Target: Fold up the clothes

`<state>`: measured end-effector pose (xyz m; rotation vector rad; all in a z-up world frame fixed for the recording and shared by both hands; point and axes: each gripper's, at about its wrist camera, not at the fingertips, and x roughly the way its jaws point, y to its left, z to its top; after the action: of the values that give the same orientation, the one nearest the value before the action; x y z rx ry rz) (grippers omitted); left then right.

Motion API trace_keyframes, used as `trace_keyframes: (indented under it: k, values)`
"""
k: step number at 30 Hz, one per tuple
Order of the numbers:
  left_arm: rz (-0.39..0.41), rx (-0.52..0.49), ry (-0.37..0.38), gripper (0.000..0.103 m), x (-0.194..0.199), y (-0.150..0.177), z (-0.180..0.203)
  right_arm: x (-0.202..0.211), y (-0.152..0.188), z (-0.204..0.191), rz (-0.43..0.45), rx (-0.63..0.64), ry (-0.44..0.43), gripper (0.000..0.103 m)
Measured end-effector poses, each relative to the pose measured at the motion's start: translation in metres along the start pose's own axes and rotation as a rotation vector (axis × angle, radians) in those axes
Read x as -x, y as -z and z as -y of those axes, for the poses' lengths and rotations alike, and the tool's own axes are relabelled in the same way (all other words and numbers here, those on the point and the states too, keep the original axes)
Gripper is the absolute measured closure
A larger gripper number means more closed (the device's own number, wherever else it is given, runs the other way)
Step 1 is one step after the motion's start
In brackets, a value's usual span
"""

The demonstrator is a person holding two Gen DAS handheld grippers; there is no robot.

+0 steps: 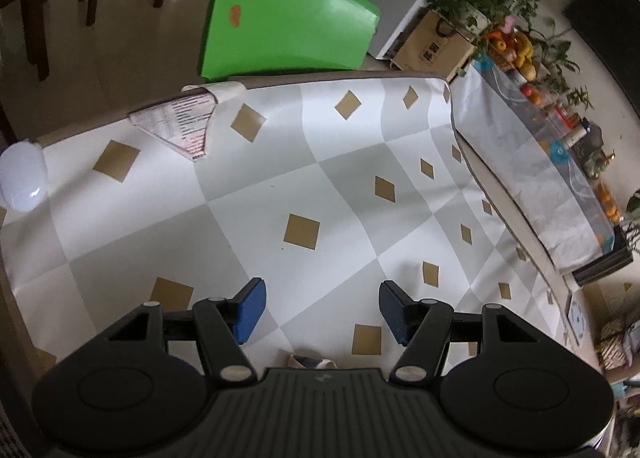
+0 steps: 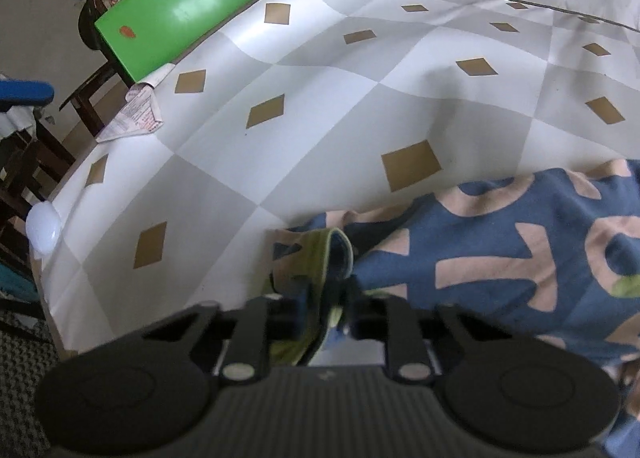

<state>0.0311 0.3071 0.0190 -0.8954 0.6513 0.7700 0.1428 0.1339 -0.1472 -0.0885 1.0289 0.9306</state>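
A checkered cloth covers the worktop [image 2: 320, 106]. The right tool [image 2: 324, 322] is clamped on the green-lined edge of the blue patterned garment [image 2: 500, 258] at the near side; the left tool [image 1: 320, 310] stands apart, empty. Best lift slowly, keeping the hem taut.

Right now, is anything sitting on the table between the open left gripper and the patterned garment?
Nothing visible. The left gripper hangs open over bare tablecloth; only an edge of the garment peeks below it. The right gripper is shut on its edge.
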Motion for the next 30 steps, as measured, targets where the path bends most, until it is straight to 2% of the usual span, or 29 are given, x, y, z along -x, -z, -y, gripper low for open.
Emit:
trace_keyframes:
  k: [3, 4, 6, 7, 9, 11, 16, 20, 23, 27, 30]
  values:
    - [0.014, 0.016, -0.002, 0.042, 0.003, -0.003, -0.003, -0.001, -0.005, -0.008, 0.034, -0.051, -0.056, 0.096]
    - [0.019, 0.021, -0.003, 0.042, 0.004, -0.003, -0.004, -0.002, -0.007, -0.013, 0.044, -0.062, -0.112, 0.096]
    - [0.024, 0.018, -0.002, 0.042, 0.005, -0.004, -0.005, 0.000, -0.011, -0.027, 0.076, -0.044, -0.165, 0.088]
    - [0.021, 0.018, -0.001, 0.042, 0.004, -0.004, -0.005, 0.002, -0.013, -0.034, 0.094, -0.031, -0.185, 0.073]
    - [0.017, 0.028, 0.000, 0.042, 0.004, -0.004, -0.007, 0.005, -0.017, -0.043, 0.109, -0.014, -0.224, 0.072]
    - [0.022, 0.049, -0.007, 0.042, 0.004, -0.005, -0.011, 0.004, -0.019, -0.045, 0.070, -0.012, -0.285, 0.071]
    - [0.034, 0.079, -0.014, 0.042, 0.006, -0.010, -0.020, 0.012, -0.014, -0.028, 0.075, 0.024, -0.153, 0.066]
    - [0.041, 0.109, -0.024, 0.042, 0.007, -0.011, -0.026, 0.017, -0.001, -0.018, 0.042, 0.130, -0.056, 0.066]
    - [0.037, 0.092, -0.020, 0.042, 0.006, -0.010, -0.023, 0.025, 0.008, -0.016, 0.089, 0.211, 0.071, 0.066]
    - [0.028, 0.056, -0.017, 0.042, 0.005, -0.007, -0.016, 0.029, 0.018, -0.005, 0.139, 0.213, 0.271, 0.065]
    - [0.011, 0.029, -0.005, 0.042, 0.002, -0.004, -0.009, 0.016, 0.028, 0.000, 0.070, 0.224, 0.300, 0.065]
